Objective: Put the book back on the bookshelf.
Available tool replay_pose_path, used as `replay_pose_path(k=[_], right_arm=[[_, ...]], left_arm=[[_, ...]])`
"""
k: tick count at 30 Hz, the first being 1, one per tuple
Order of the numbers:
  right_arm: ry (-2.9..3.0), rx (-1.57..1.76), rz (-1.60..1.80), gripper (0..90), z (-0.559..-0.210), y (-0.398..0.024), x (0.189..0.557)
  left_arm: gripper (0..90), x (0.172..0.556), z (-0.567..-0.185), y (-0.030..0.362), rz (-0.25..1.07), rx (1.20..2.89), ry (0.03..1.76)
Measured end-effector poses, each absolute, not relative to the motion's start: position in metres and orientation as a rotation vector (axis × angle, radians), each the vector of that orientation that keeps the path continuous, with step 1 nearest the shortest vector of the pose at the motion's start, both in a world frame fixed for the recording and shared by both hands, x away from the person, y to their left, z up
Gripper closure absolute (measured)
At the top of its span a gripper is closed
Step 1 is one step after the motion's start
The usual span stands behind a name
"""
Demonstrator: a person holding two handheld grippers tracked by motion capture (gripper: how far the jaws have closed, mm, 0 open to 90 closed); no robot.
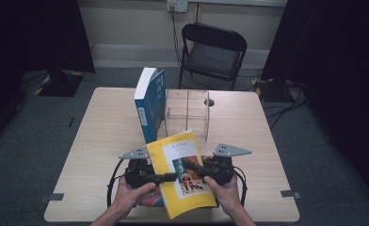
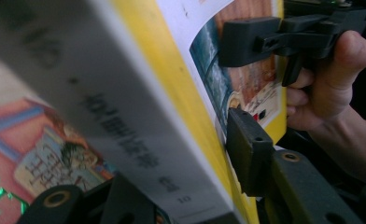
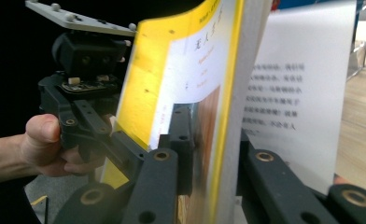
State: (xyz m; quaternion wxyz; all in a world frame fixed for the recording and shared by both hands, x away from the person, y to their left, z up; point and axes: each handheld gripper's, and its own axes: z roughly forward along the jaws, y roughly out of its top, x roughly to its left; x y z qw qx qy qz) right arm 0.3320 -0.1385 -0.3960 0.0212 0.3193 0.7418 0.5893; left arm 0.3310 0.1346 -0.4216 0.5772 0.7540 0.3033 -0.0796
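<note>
Yellow paperback (image 1: 182, 172) held off the counter (image 1: 102, 141) near its front edge; right tool (image 1: 199, 170) clamped on the cover's right side, left tool (image 1: 166, 178) pinching the spine side, sharing the weight to keep it from sagging; clear organizer (image 1: 187, 115) stands behind, likely destination.

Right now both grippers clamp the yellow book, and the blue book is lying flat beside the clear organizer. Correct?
Not quite. The blue book stands upright, leaning against the clear organizer, not lying flat; the high view shows it. The rest holds: the left gripper and the right gripper both clamp the yellow book, as the two gripper views also show.
</note>
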Motion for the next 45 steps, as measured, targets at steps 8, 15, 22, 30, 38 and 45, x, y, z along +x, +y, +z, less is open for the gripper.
replay_pose_path(k=[8,15,22,30,38,45], right_arm=[[2.238,0.981,1.808,62.5,-0.384,-0.141,0.331],[2.213,0.934,1.764,49.4,-0.374,-0.135,0.329],[2.181,0.945,1.726,39.5,-0.367,-0.138,0.328],[2.157,1.038,1.673,32.5,-0.378,-0.156,0.336],[2.175,1.009,1.752,37.6,-0.375,-0.15,0.34],[2.148,0.963,1.766,37.9,-0.367,-0.145,0.341]], left_arm=[[67.6,0.323,-0.398,0.13,0.005,1.833,0.616],[68.8,0.319,-0.39,0.133,0.107,1.847,0.587],[69.9,0.316,-0.386,0.133,0.166,1.858,0.569],[70.4,0.312,-0.385,0.13,0.202,1.867,0.565],[73.8,0.309,-0.375,0.127,0.292,1.858,0.545],[75.2,0.311,-0.378,0.133,0.288,1.816,0.556]])
